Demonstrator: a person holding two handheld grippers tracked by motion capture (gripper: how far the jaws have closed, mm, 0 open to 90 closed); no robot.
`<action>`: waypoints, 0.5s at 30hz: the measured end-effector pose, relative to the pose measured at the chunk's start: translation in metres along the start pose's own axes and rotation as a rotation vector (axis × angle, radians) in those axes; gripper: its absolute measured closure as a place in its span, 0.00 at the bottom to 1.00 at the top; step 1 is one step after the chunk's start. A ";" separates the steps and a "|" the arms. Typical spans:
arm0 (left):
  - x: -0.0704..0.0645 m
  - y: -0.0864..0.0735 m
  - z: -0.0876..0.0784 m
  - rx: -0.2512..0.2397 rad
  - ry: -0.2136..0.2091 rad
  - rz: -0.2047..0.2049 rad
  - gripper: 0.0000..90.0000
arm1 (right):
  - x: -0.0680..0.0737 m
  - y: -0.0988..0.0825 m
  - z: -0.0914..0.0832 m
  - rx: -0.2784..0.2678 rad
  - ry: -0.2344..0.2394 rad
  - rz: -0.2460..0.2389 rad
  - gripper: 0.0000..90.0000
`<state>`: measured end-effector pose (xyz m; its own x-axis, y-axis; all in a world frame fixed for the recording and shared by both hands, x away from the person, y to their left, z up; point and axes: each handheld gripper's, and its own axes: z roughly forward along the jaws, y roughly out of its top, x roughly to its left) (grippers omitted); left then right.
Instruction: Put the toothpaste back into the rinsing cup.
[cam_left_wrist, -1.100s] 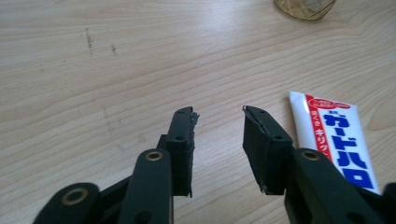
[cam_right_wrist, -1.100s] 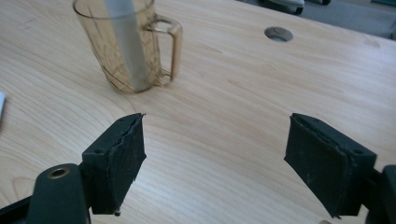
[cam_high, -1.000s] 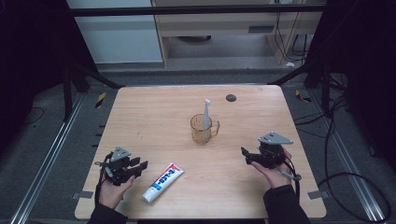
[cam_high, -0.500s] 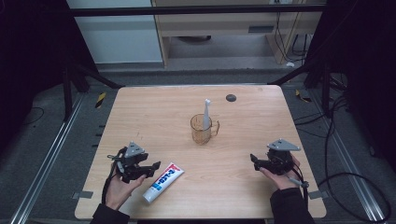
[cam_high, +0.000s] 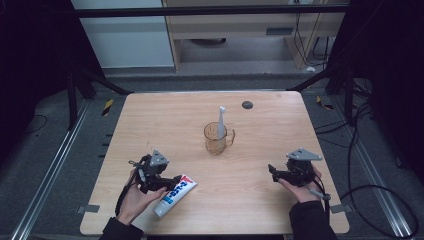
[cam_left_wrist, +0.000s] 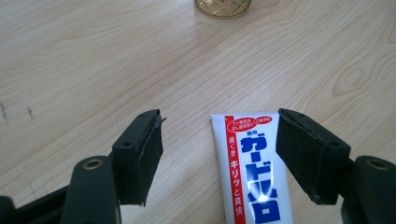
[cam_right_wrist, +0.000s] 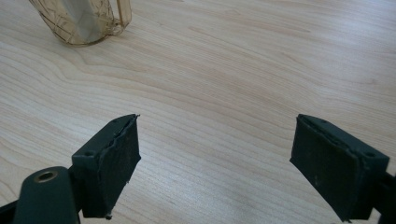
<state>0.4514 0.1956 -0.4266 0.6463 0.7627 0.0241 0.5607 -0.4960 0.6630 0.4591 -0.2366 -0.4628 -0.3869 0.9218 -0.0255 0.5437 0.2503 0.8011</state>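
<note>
A white toothpaste tube (cam_high: 175, 194) with blue and red print lies near the table's front left. My left gripper (cam_high: 174, 180) hovers over its flat crimped end. In the left gripper view the tube (cam_left_wrist: 254, 186) lies between the wide-apart jaws of the left gripper (cam_left_wrist: 222, 125), close to the right-hand one. The jaws have just been opening, and the pads do not press on the tube. An amber glass mug (cam_high: 217, 138) holds a white toothbrush (cam_high: 221, 119) at the table's middle. My right gripper (cam_high: 273, 170) rests open at the front right, with bare wood between the jaws of the right gripper (cam_right_wrist: 217, 126).
A small dark disc (cam_high: 247, 104) lies near the far edge of the wooden table (cam_high: 150, 120). The mug (cam_right_wrist: 84, 21) stands beyond the right gripper's jaws, up and to the left. Metal frame rails and cables run around the table.
My left gripper has moved right, from beside the tube to over its flat end. The right gripper shifted slightly toward the front edge, then stayed.
</note>
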 end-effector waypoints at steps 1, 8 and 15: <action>0.000 0.001 0.000 0.004 0.001 0.004 0.34 | 0.000 0.000 0.000 -0.001 0.000 0.001 0.17; -0.003 0.007 0.007 0.030 -0.004 0.013 0.32 | -0.002 -0.002 0.001 0.006 -0.011 -0.005 0.17; -0.007 0.000 0.017 0.086 -0.014 0.026 0.32 | -0.001 -0.005 0.006 0.022 -0.013 -0.004 0.17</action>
<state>0.4558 0.1837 -0.4390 0.6678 0.7437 0.0297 0.5857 -0.5496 0.5957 0.4612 -0.2371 -0.4700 -0.3791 0.9246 -0.0365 0.5584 0.2600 0.7878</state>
